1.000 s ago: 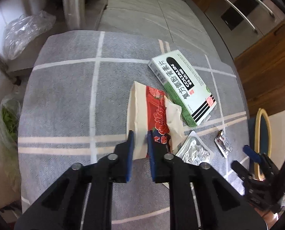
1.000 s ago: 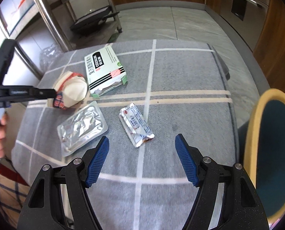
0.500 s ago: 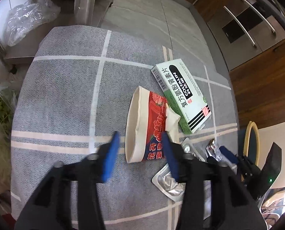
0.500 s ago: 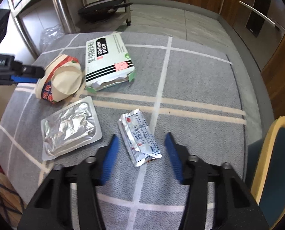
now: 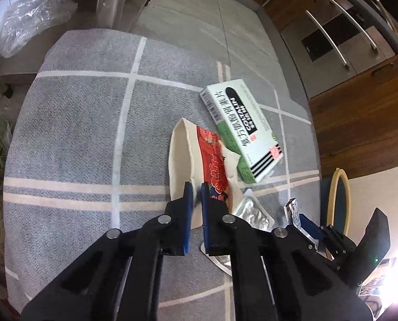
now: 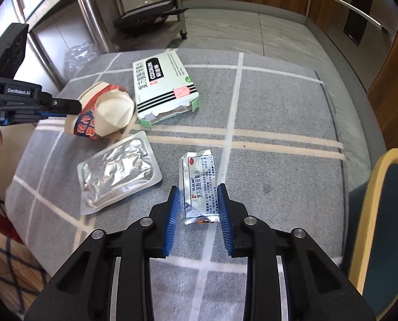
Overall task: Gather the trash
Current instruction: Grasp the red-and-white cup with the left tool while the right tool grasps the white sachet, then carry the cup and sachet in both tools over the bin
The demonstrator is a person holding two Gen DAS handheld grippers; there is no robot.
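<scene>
Four scraps on the table (image 6: pixel 279 107). Left tongs (image 5: pixel 196 190) pinch the paper cup's (image 5: pixel 199 155) rim; right tongs (image 6: pixel 197 203), just closing, squeeze the sachet (image 6: pixel 199 184). Advice: confirm both grips, then lift straight up.

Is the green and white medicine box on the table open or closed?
Open. In the right wrist view, the medicine box lies flat with its near end torn open, flap ragged, and the white inside showing.
</scene>
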